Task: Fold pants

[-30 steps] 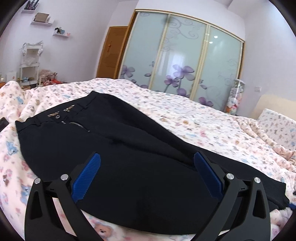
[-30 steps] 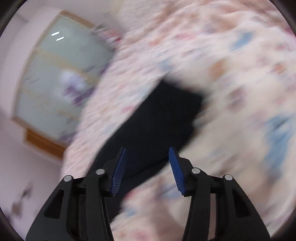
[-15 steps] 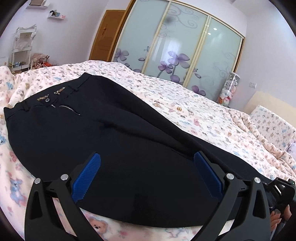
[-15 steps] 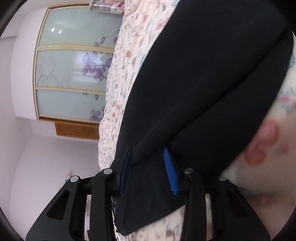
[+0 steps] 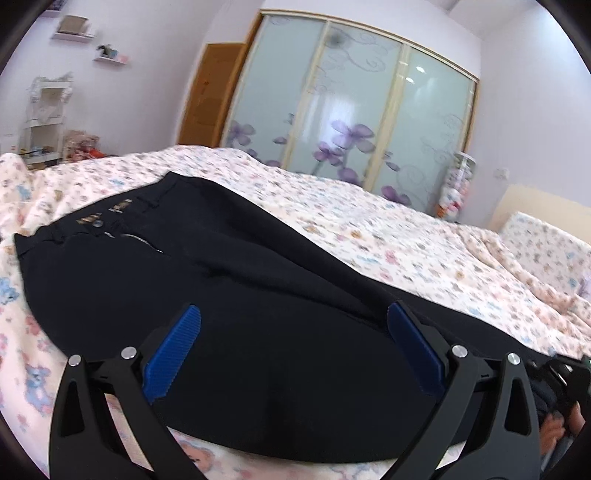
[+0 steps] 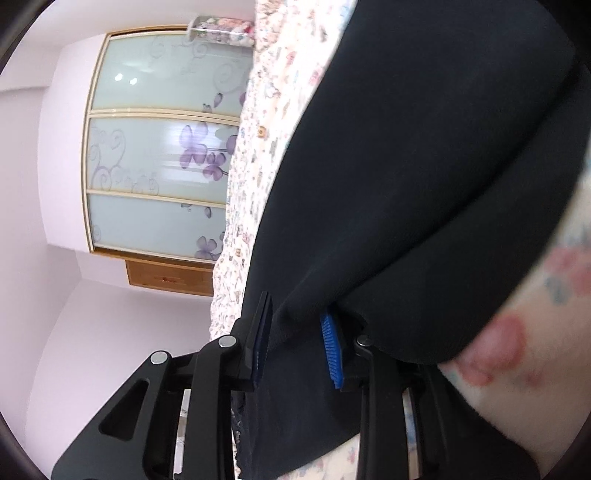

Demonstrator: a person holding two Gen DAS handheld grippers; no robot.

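On floral bedspread (image 5: 388, 236), smooth black pants (image 5: 258, 317)

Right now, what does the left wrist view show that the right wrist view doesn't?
Only the left wrist view: the waistband with its button and zipper, the wall shelves, the headboard, and the left gripper, jaws wide open above the pants.
Only the right wrist view: the right gripper, whose jaws have just been closing with a fold of the pants between them; I cannot tell whether the pads press on it yet.
Both: the black pants on the flowered bedspread, the wardrobe and the wooden door.
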